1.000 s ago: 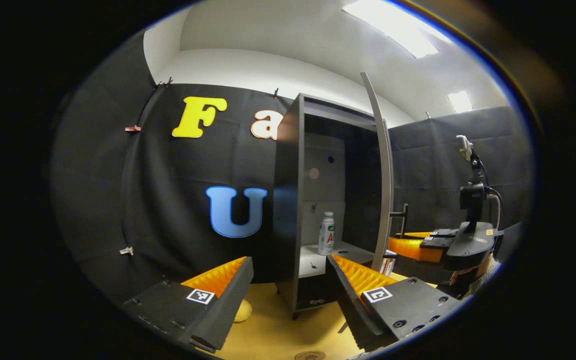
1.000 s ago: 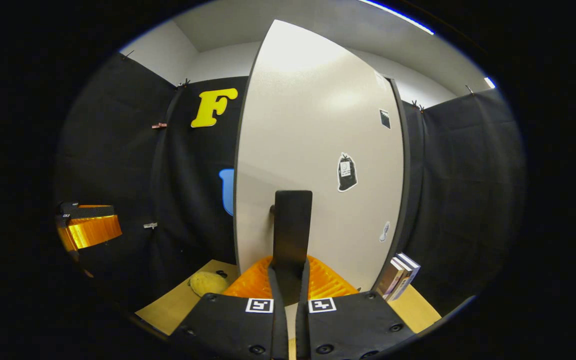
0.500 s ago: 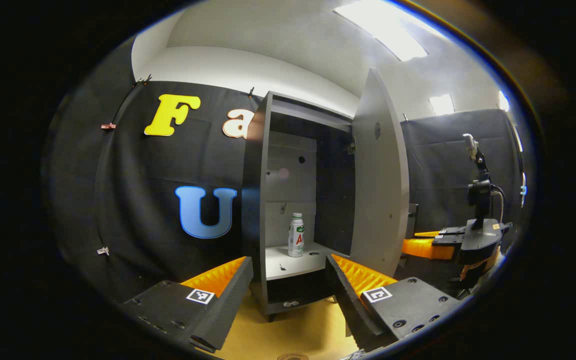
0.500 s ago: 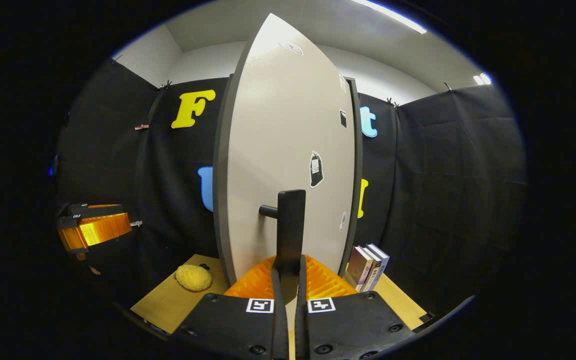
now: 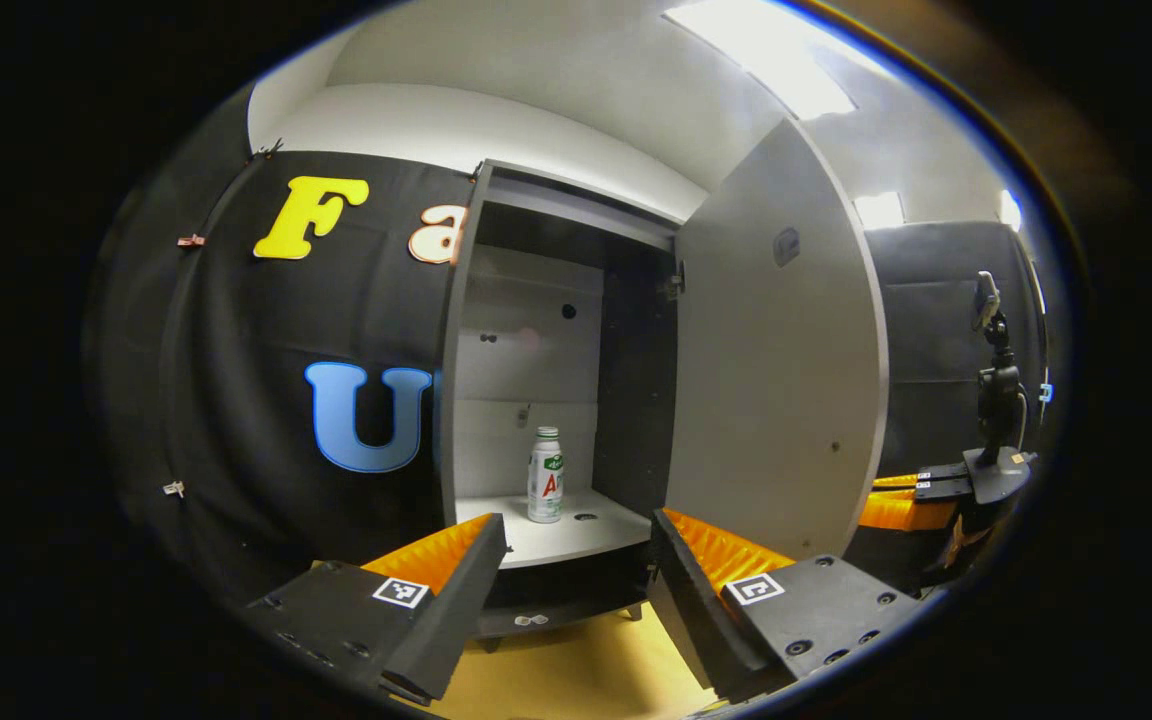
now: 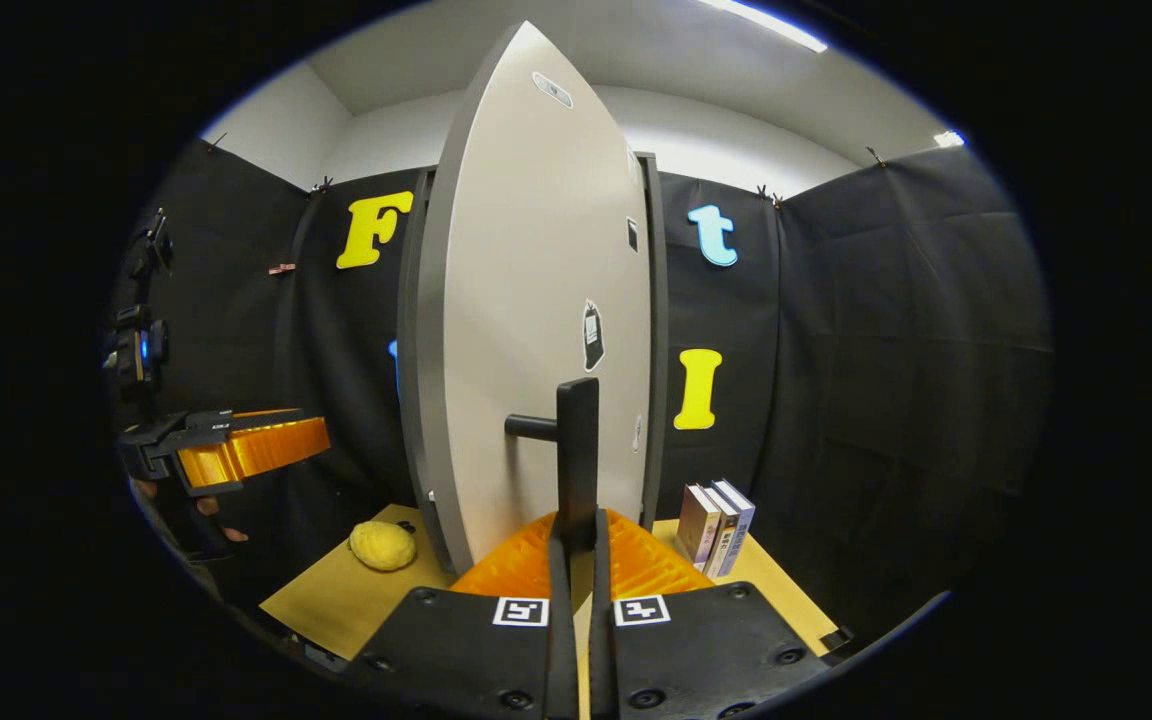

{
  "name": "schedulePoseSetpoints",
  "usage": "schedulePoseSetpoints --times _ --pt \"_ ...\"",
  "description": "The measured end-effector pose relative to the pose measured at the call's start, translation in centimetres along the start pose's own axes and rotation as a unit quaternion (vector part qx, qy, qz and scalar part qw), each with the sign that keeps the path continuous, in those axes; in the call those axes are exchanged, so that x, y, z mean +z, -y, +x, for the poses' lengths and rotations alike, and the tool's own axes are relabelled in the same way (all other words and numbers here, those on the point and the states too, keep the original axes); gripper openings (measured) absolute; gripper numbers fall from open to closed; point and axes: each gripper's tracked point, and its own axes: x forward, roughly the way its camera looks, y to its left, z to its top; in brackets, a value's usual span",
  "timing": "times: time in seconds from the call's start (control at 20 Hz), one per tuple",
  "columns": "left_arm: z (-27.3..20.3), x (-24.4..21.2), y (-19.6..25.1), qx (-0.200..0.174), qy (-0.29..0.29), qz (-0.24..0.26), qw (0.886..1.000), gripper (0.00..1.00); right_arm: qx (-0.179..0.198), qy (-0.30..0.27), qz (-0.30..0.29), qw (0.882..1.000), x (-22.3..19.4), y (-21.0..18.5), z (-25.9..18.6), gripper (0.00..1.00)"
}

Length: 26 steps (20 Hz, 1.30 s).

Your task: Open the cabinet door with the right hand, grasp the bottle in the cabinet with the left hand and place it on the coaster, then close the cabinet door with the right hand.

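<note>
My right gripper (image 6: 576, 545) is clenched on the black upright bar handle (image 6: 577, 455) of the tall grey cabinet door (image 6: 536, 300), both fingers pinching the bar's lower end at 6 o'clock in the right gripper view. In the left gripper view the door (image 5: 776, 350) stands swung wide to the 3 o'clock side and the dark grey cabinet (image 5: 556, 400) is open. My left gripper (image 5: 576, 560) is released, jaws spread wide and empty, aimed at the opening from outside. The small white plastic bottle with a green and red label (image 5: 545, 488) stands upright on the pale inner shelf (image 5: 566, 535), just above the gap between my fingers, roughly at centre, with free shelf around it. I cannot find the coaster in either view, so I judge the placing spot must be located before I carry anything. Step in hand, as I read it: door opening about finished, reach for the bottle next. Risks: the bottle looks light and narrow, so a finger arriving off-centre could tip it against the back wall; entering low could catch the shelf's front edge; letting go of the handle early might let the door drift back toward my left arm. Yellow lumpy sponge-like object (image 6: 383, 545) and upright books (image 6: 716, 525) sit on the wooden table (image 6: 336, 610), clear of the reach.
</note>
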Motion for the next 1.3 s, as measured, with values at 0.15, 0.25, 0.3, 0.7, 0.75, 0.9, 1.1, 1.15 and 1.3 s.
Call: schedulePoseSetpoints --times 0.15,0.25,0.3,0.7,0.75,0.9,1.1,1.15,1.3 --pt "1.3 -0.6 1.7 -0.001 -0.003 0.004 1.0 0.92 -0.024 0.006 0.0 1.0 0.2 3.2 -0.3 0.08" --pt "2.4 -0.8 2.7 -0.002 -0.006 0.002 1.0 0.92 -0.043 0.007 -0.012 0.999 0.1 5.4 -0.3 0.08" --pt "2.8 -0.9 3.3 -0.002 -0.006 0.002 1.0 0.92 -0.045 0.01 -0.019 0.999 0.2 6.4 -0.4 0.07" --pt "5.9 -1.2 5.9 0.014 -0.007 0.008 1.0 0.92 0.003 0.008 -0.002 1.0 0.3 8.4 -0.3 0.05" --pt "6.4 -1.3 6.0 0.016 -0.006 0.01 1.0 0.92 0.005 0.007 0.0 1.0 0.3 8.8 -0.3 0.05" --pt "7.7 -1.1 6.4 0.019 -0.002 0.012 1.0 0.93 0.006 0.007 0.016 1.0 0.3 10.1 -0.3 0.05" --pt "9.4 -1.3 6.0 0.022 -0.002 0.006 1.0 0.92 0.025 0.015 0.044 0.999 0.7 10.6 -0.8 0.05" --pt "9.9 -1.5 5.7 0.029 -0.002 0.005 1.0 0.92 0.031 0.017 0.045 0.998 0.9 10.5 -0.9 0.05" --pt "11.6 -1.6 5.4 0.024 0.011 -0.012 1.0 0.92 0.033 0.015 0.031 0.999 0.7 10.8 -1.9 0.05"
